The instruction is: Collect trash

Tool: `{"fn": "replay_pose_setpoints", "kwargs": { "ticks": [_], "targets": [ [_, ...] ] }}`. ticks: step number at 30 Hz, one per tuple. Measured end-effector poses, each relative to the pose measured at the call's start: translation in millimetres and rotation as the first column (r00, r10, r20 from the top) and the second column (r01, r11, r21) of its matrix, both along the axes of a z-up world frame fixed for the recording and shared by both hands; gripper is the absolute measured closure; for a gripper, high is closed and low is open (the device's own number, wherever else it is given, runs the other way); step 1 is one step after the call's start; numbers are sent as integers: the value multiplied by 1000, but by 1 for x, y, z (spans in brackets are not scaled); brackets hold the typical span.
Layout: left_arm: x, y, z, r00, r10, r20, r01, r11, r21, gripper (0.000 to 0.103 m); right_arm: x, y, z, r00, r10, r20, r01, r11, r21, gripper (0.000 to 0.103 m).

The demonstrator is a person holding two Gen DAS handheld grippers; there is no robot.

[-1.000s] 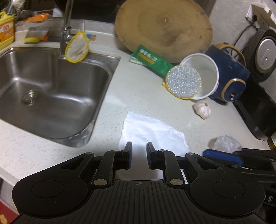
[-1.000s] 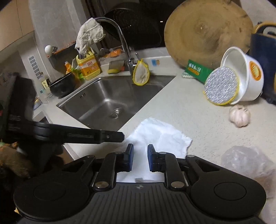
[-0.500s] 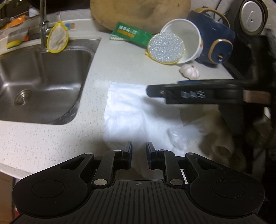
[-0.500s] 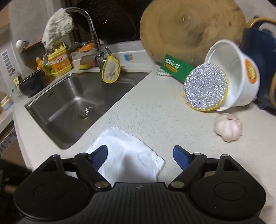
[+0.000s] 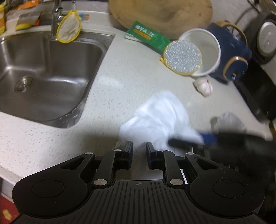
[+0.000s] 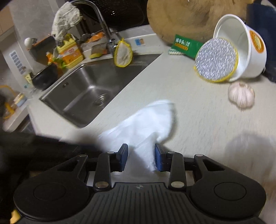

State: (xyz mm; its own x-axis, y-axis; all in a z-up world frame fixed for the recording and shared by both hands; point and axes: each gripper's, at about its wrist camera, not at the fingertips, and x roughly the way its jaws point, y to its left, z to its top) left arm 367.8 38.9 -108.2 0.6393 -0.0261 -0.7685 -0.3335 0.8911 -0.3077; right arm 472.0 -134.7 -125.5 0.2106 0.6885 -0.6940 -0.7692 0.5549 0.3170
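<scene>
A white tissue [image 5: 158, 118] lies bunched up on the speckled counter [image 5: 131, 77], drawn into a peak toward me. In the right wrist view the tissue [image 6: 148, 120] runs between the blue pads of my right gripper [image 6: 141, 158]. Its jaws are closing, with a gap still showing at the left pad. My left gripper [image 5: 139, 153] hovers just short of the tissue, its jaws a narrow gap apart and closing slightly with nothing between them. A crumpled clear plastic wrap [image 5: 229, 120] lies to the right, blurred. A tipped white cup [image 5: 205, 39] with a foil lid [image 5: 182, 56] and a green packet [image 5: 146, 36] lie farther back.
A steel sink [image 5: 43, 69] fills the left, with a tap and a yellow-rimmed cloth at its back. A garlic bulb [image 5: 203, 86] sits by the cup. A round wooden board [image 5: 163, 12], a navy pot [image 5: 229, 56] and dark appliances line the back right.
My right jaws swung wide, then narrowed around the tissue, which went from flat to bunched. The right gripper dropped to the lower right of the left wrist view.
</scene>
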Motion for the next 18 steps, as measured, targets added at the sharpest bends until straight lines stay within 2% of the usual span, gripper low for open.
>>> {"fn": "replay_pose_setpoints", "kwargs": {
  "ticks": [6, 11, 13, 18],
  "targets": [
    [18, 5, -4, 1000, -17, 24, 20, 991, -135, 83, -28, -2, 1, 997, 65, 50, -64, 998, -8, 68],
    [27, -11, 4, 989, -137, 62, 146, 976, -165, 83, -38, 0, 2, 992, 89, 94, -87, 996, -27, 68],
    [31, -20, 4, 982, -184, 48, 190, 971, -146, 83, -43, 1, 2, 988, 97, 122, -93, 995, -39, 68],
    [38, -36, 5, 977, -213, -4, 213, 977, -16, 83, -53, 3, 2, 976, 125, 180, -114, 991, -68, 66]
  ]
}}
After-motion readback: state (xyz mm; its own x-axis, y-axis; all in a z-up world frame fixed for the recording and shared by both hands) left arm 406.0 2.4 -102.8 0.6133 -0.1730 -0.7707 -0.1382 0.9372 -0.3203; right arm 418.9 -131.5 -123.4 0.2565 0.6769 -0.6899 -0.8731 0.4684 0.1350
